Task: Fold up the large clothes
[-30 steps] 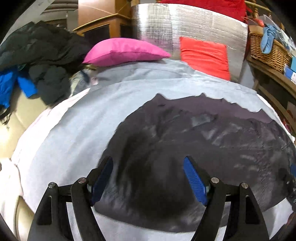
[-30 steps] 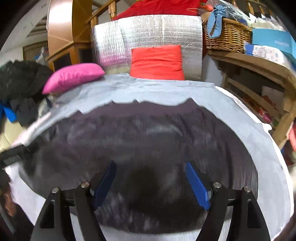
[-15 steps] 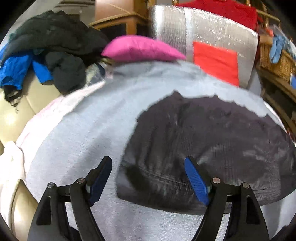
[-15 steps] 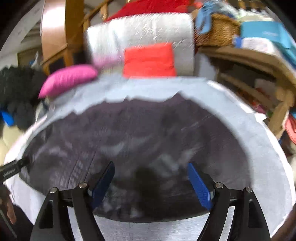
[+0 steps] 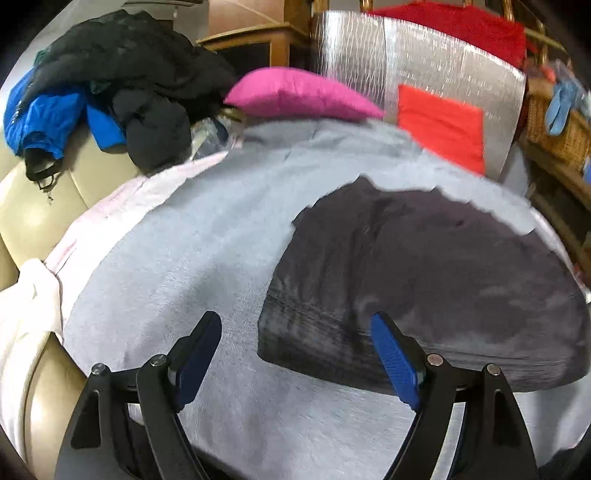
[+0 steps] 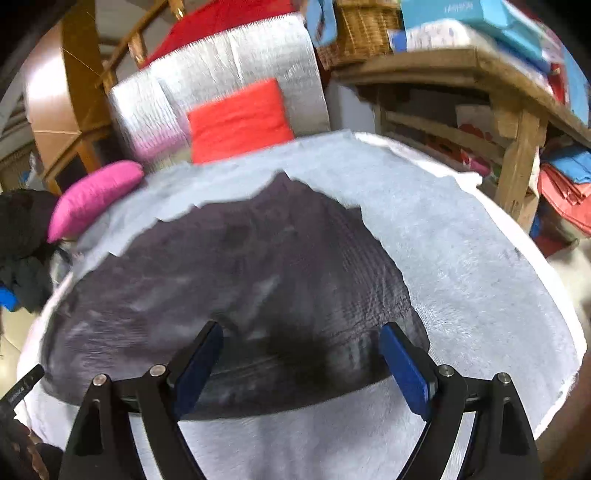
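Observation:
A dark grey garment (image 5: 424,280) lies flat on a light grey cloth (image 5: 184,266) that covers the work surface; it also shows in the right wrist view (image 6: 240,291). My left gripper (image 5: 295,354) is open and empty, over the garment's near left corner, its left finger over bare cloth. My right gripper (image 6: 301,363) is open and empty, over the garment's near right edge. Neither gripper holds fabric.
A pink pillow (image 5: 299,94), a red cushion (image 5: 443,129) and a silver foil panel (image 5: 424,70) stand behind the cloth. Black and blue jackets (image 5: 103,85) pile on a beige sofa at left. A wooden shelf (image 6: 480,92) with a wicker basket (image 6: 362,29) stands at right.
The left gripper has shifted left, from over the garment's middle to its left corner. The right gripper has shifted right, toward the garment's right edge. Both stay open.

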The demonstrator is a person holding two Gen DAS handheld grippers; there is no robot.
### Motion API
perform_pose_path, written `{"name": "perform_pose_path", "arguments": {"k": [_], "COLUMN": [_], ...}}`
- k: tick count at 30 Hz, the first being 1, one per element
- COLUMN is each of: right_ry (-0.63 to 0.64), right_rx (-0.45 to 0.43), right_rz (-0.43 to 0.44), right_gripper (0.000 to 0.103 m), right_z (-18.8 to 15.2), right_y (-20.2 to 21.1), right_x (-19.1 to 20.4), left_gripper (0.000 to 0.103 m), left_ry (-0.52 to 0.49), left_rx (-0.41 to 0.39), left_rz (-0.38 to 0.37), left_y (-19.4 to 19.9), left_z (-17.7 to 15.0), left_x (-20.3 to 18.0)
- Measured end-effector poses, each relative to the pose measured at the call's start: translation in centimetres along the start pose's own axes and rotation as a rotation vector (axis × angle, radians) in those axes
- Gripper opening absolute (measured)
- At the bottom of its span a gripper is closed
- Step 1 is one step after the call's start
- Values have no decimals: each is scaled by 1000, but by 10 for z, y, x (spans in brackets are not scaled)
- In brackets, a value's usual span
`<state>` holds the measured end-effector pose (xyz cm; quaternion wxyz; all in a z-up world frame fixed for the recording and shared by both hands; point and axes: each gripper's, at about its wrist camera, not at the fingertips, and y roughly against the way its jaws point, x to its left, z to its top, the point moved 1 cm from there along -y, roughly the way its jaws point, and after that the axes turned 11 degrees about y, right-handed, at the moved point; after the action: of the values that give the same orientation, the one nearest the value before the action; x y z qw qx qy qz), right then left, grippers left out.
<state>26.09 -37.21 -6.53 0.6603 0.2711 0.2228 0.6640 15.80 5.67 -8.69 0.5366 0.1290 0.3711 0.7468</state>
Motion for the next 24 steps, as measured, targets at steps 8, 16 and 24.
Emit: {"name": "perform_pose_path", "arguments": {"k": [8, 16, 24], "right_ry": [140, 206, 184], "right_rx": [-43, 16, -7], "right_rz": [105, 105, 48], "right_gripper": [89, 92, 95], "right_z": [-34, -62, -61], "right_y": [67, 94, 113], "right_x": [74, 108, 99], "left_gripper": [91, 94, 94], "left_ry": [-94, -186, -199], "left_rx": [-44, -83, -102], "left_rz": [-94, -169, -144], "left_y": [75, 129, 139], "left_z": [-26, -42, -45], "left_x": [-37, -59, -62]}}
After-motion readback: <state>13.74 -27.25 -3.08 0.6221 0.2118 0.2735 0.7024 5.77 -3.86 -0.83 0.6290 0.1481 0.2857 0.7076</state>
